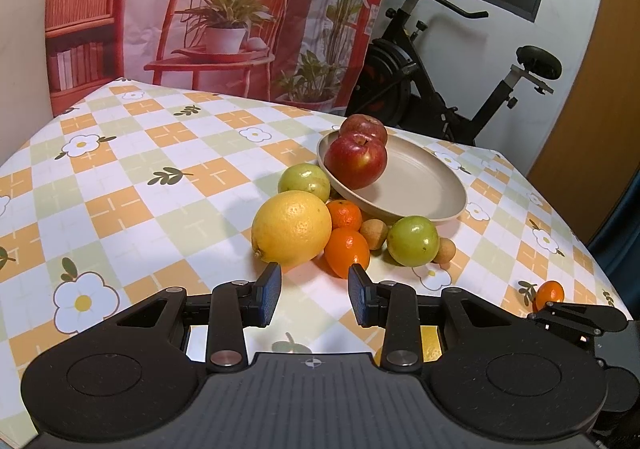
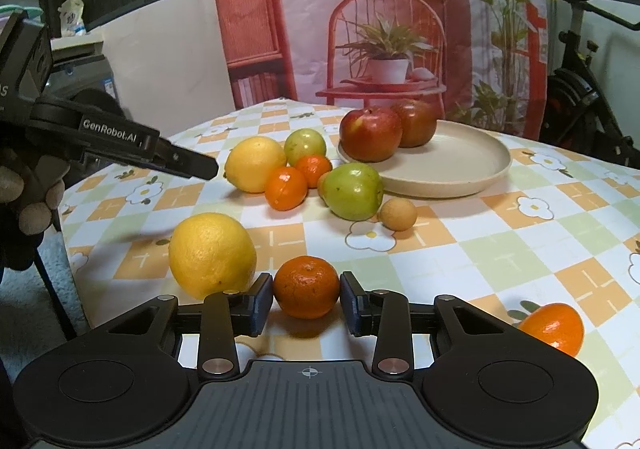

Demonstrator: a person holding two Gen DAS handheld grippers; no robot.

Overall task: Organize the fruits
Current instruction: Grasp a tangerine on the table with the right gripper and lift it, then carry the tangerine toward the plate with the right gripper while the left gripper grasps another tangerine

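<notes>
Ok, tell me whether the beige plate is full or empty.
Neither: the beige plate holds only two red apples at one side; the rest is bare. The other fruits lie on the tablecloth.

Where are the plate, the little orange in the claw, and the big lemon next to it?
plate [image 2: 472,165]: right wrist view, bare middle.
orange [image 2: 306,287]: right wrist view, front skin.
lemon [image 2: 212,255]: right wrist view, middle of peel.

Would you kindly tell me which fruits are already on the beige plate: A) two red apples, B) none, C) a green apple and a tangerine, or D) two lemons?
A: two red apples sit on the plate, while the other fruits lie on the tablecloth.
</notes>
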